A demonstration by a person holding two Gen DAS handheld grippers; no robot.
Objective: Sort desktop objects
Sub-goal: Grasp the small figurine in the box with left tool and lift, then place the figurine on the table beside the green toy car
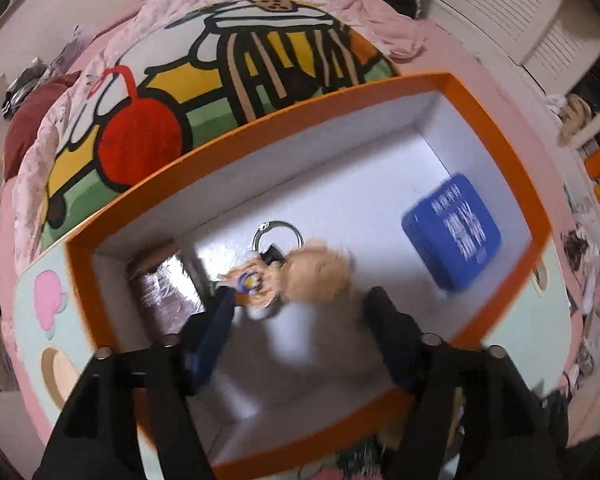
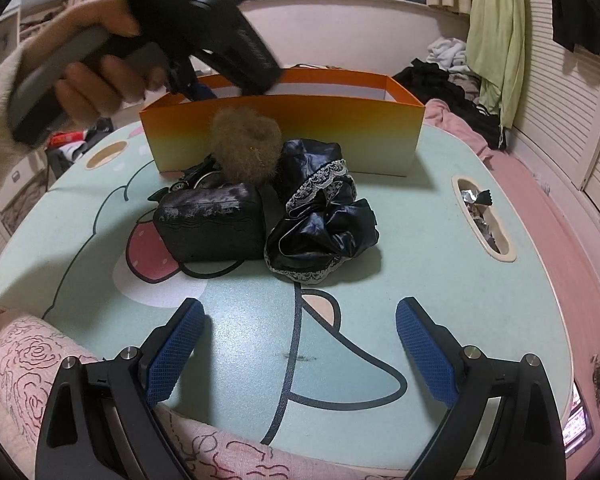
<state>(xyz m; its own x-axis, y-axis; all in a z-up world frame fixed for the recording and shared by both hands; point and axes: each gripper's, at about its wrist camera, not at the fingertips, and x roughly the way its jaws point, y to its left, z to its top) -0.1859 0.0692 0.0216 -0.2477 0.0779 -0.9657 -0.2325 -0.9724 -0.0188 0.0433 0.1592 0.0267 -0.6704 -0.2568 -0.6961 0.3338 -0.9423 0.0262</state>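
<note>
L gripper (image 1: 300, 300) over orange box (image 1: 340, 92), jaws spread wide, nothing clamped; blurred plush keychain (image 1: 296, 276) w/ metal ring (image 1: 278, 236) between and just ahead of the fingers, looks to be dropping or lying on the white box floor, can't tell which from the blur. Blue tin (image 1: 452, 232) already in the box at far right, silvery wrapped item (image 1: 168, 288) in the near-left corner. R gripper (image 2: 300, 344) low over the pastel table (image 2: 420, 260), blue pads (image 2: 176, 352) well apart, empty. Left to sort, in front of the box: fuzzy brown puff (image 2: 246, 148) touching the box wall, black case (image 2: 212, 226) below it, dark satin scrunchie w/ lace trim (image 2: 320, 216) just beside the case on the right, small dark metal bits (image 2: 192, 182) tucked behind the case. Handling, prob.: scrunchie light, soft, slippery satin, so pinch through a bunched fold, not the lace edge. Puff very light, compresses, so grab across the middle. Case stiff, heavier, scuffed top; take across the short sides, pads flat. Keychain light and floppy; ring is the firmest hold if needing a re-grip. L hand (image 2: 100, 76) and its tool seen above box rim in R view.
</note>
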